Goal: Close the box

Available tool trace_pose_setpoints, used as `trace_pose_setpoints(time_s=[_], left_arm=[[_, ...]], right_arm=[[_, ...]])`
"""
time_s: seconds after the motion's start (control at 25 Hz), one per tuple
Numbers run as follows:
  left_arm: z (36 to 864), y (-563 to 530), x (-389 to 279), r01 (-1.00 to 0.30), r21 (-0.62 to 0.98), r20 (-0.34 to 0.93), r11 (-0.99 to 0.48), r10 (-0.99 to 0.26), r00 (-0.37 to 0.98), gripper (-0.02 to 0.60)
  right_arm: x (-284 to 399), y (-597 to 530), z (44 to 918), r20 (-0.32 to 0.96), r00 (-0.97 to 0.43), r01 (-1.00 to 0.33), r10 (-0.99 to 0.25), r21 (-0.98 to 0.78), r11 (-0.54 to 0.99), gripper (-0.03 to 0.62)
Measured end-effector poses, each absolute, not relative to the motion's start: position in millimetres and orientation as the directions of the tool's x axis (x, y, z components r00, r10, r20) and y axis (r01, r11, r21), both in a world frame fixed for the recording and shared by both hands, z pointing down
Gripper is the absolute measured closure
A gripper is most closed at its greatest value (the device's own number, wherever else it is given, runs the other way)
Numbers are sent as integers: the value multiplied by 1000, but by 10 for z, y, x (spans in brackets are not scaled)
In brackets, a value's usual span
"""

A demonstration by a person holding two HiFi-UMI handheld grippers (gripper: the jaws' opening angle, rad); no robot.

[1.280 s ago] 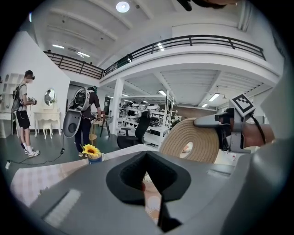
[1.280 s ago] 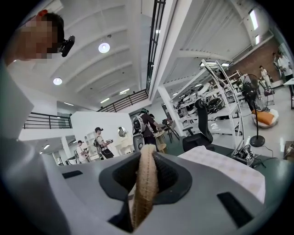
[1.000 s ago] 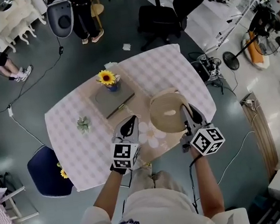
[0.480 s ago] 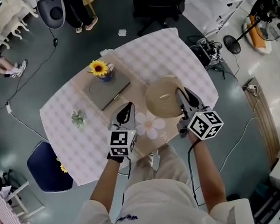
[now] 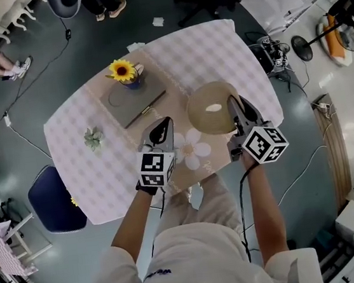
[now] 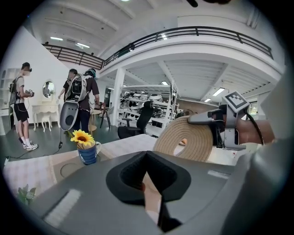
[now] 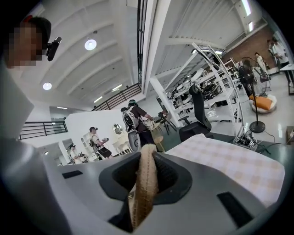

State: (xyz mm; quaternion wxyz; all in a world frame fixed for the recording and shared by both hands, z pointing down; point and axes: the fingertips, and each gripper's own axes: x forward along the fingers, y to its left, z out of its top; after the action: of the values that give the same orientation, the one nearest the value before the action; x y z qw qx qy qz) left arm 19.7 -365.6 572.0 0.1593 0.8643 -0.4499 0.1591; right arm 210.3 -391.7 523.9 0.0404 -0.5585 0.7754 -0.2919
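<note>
Down they come: both tools have sunk toward the checked counter (image 5: 89, 155) over the last second, and the woven round lid (image 5: 208, 108) drops with them. It now hangs tilted over the counter's right half, so I'd say the closing is under way but not done, and I can't make out the box's body beneath it. The lid is a tan coiled disc with an oval hole in its middle, its rim pinched edge-on in the right tool (image 5: 233, 104), jaws narrow on it, while the left tool (image 5: 162, 125) hangs just to its left, jaws together on nothing.
</note>
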Motion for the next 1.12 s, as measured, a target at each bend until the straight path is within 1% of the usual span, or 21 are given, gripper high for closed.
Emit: trace_pose_setpoints(time_s=[0.56, 0.96, 1.12], left_arm=[[5988, -3716, 354, -829, 129, 453, -544, -711, 538, 580], [6059, -3659, 326, -848, 151, 470, -508, -718, 514, 580], [5987, -3620, 292, -850, 139, 474, -508, -720, 507, 580]], right_arm=[[2248, -4208, 5730, 302, -367, -807, -880, -574, 139, 524], [2254, -4279, 5944, 333, -371, -818, -867, -558, 136, 525], [2262, -4306, 5972, 354, -382, -845, -854, -507, 168, 525]])
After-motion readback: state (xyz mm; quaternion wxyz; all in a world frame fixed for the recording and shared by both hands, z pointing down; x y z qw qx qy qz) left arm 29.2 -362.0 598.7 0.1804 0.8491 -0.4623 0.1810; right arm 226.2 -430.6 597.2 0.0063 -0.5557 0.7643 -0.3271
